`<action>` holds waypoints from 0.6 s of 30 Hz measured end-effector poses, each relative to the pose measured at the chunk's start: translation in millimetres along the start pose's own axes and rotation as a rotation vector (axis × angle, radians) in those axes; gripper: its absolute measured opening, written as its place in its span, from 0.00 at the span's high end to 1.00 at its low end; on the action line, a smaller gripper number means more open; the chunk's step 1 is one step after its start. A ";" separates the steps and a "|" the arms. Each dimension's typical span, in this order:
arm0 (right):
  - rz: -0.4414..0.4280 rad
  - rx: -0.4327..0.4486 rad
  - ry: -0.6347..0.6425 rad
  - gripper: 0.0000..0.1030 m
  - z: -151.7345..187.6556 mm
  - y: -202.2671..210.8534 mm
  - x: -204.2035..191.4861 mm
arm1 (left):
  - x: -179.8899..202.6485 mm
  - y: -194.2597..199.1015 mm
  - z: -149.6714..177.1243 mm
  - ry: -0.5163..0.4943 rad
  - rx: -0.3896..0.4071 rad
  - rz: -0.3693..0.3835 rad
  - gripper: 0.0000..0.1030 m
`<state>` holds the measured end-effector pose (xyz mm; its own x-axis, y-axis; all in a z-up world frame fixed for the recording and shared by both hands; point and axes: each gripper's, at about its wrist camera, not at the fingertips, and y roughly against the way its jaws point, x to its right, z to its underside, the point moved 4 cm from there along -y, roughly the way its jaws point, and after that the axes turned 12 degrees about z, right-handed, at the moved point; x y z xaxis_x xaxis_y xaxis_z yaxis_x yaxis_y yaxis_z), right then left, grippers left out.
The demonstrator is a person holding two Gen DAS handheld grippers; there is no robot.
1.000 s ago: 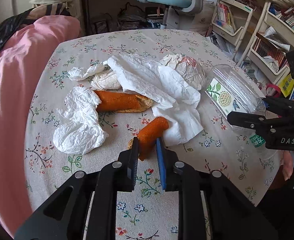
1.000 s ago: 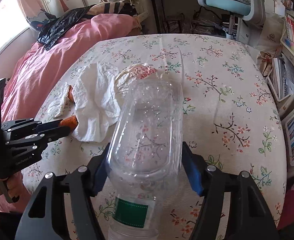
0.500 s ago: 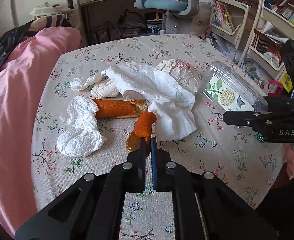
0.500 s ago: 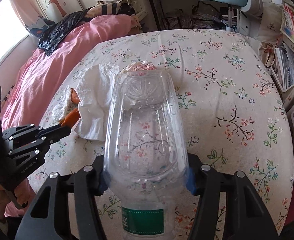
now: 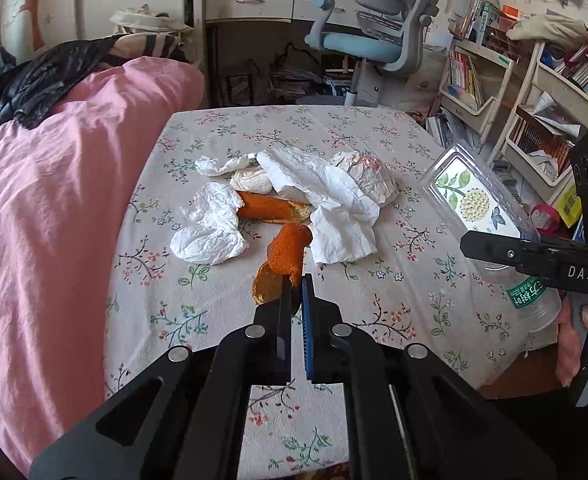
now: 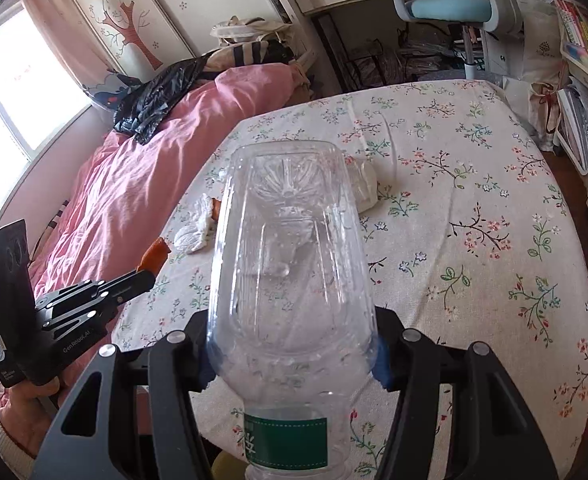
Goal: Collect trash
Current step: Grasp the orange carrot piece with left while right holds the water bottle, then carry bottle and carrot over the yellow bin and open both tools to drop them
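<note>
In the left wrist view, the left tongs (image 5: pixel 295 294) at lower centre are clenched on a curled strip of orange fruit peel (image 5: pixel 285 255), lifted clear of the desk (image 5: pixel 377 292) with its floral cloth. Above it, at mid-frame, lie a second orange peel piece (image 5: pixel 272 209), crumpled white tissues (image 5: pixel 210 230) and a large white paper napkin (image 5: pixel 333 204). At right edge, the right tongs (image 5: pixel 493 249) are grasping a clear, cut-open plastic bottle with a green label (image 5: pixel 477 196). In the right wrist view that bottle (image 6: pixel 294 280) fills the centre, squeezed between the tongs' fingers (image 6: pixel 379 364). A pink quilt (image 6: pixel 134 184) lies at left.
</note>
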<state>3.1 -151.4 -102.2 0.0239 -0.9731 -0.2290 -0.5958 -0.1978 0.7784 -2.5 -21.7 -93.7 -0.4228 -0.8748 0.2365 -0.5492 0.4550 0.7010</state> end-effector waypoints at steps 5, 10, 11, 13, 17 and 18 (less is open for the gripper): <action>-0.046 0.022 -0.021 0.45 16.3 12.6 -8.2 | 2.3 31.5 11.0 0.010 0.048 -0.040 0.95; -0.080 0.045 0.007 0.45 43.8 29.9 -29.3 | 3.8 50.8 25.0 0.040 0.065 -0.045 0.95; -0.084 0.049 0.021 0.45 51.5 33.6 -35.5 | 4.5 53.7 28.1 0.040 0.065 -0.046 0.95; -0.096 0.053 0.049 0.45 66.4 40.4 -46.5 | 7.1 57.7 33.9 0.038 0.063 -0.048 0.95; -0.103 0.025 0.141 0.45 105.0 45.2 -71.3 | 13.0 65.4 43.5 0.046 0.069 -0.045 0.95; -0.099 0.010 0.167 0.45 114.7 44.0 -76.9 | 14.7 66.6 45.3 0.048 0.070 -0.045 0.95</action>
<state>-117.0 -71.7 -117.4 0.2150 -0.9551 -0.2038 -0.5922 -0.2935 0.7505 -78.0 3.3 -74.0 -0.3627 -0.9008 0.2390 -0.6168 0.4242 0.6630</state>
